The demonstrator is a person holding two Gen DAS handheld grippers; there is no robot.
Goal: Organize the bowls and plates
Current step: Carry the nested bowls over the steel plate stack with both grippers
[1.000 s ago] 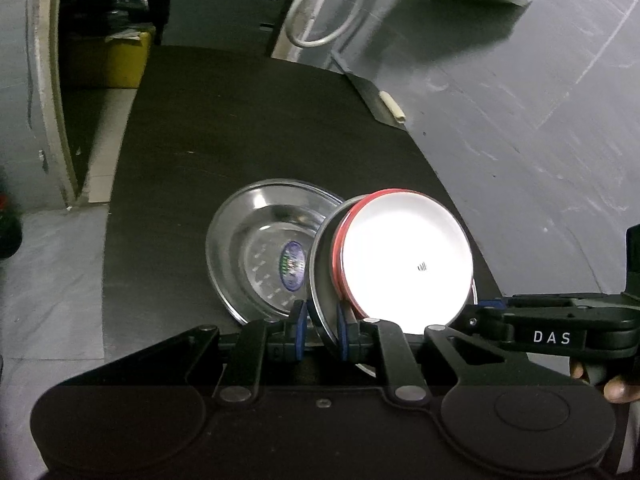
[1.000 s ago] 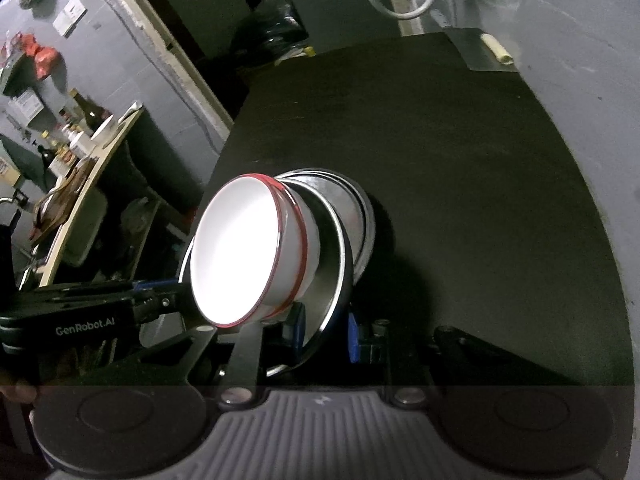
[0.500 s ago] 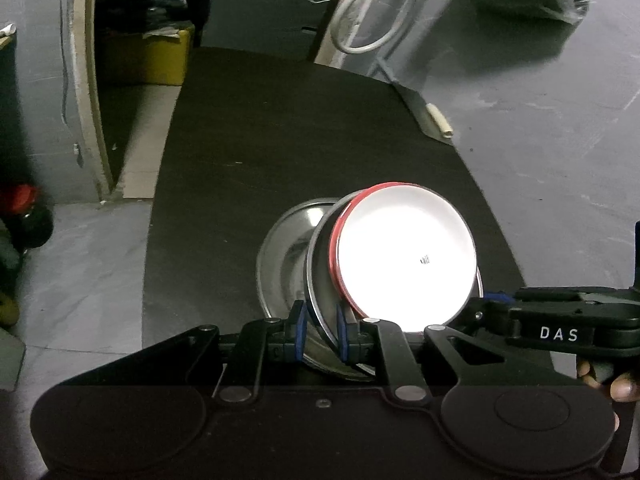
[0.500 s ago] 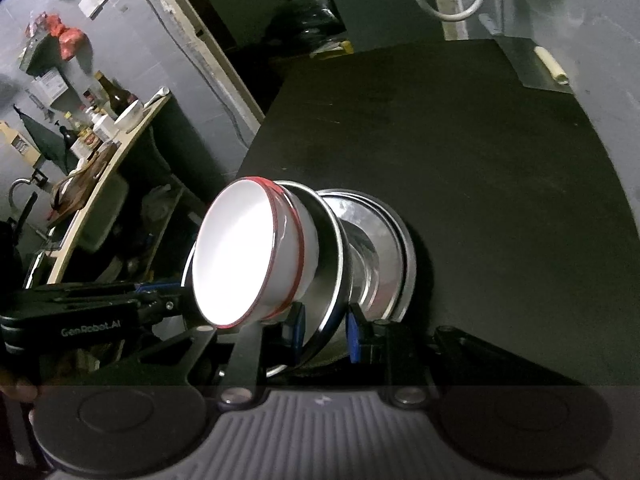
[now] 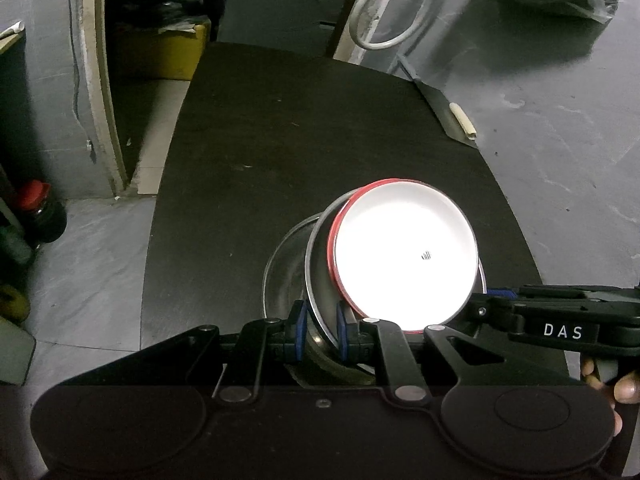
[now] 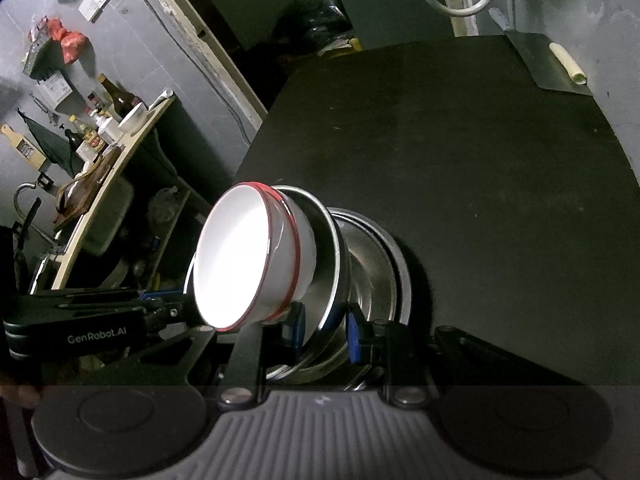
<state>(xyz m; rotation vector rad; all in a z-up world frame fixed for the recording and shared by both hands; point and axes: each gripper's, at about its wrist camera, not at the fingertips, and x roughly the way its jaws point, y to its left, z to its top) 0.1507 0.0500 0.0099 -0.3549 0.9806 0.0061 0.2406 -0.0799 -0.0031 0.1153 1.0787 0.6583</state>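
- The left hand-held gripper [image 5: 319, 330] is clamped narrow on the near rim of a tilted steel plate [image 5: 318, 276].
- The right hand-held gripper [image 6: 325, 334] is pinched on the same steel plate's rim from its own side.
- A white bowl with a red rim [image 5: 404, 256] rests inside that plate, leaning steeply.
- A second steel plate [image 5: 282, 268] lies flat on the dark bench [image 5: 288, 140], directly beneath the held plate.
- Risk: the bowl sits loose, so more tilt could slide it out.
- Risk: thin rim holds could slip, and uneven lowering could knock the flat plate or land the held plate off-centre.
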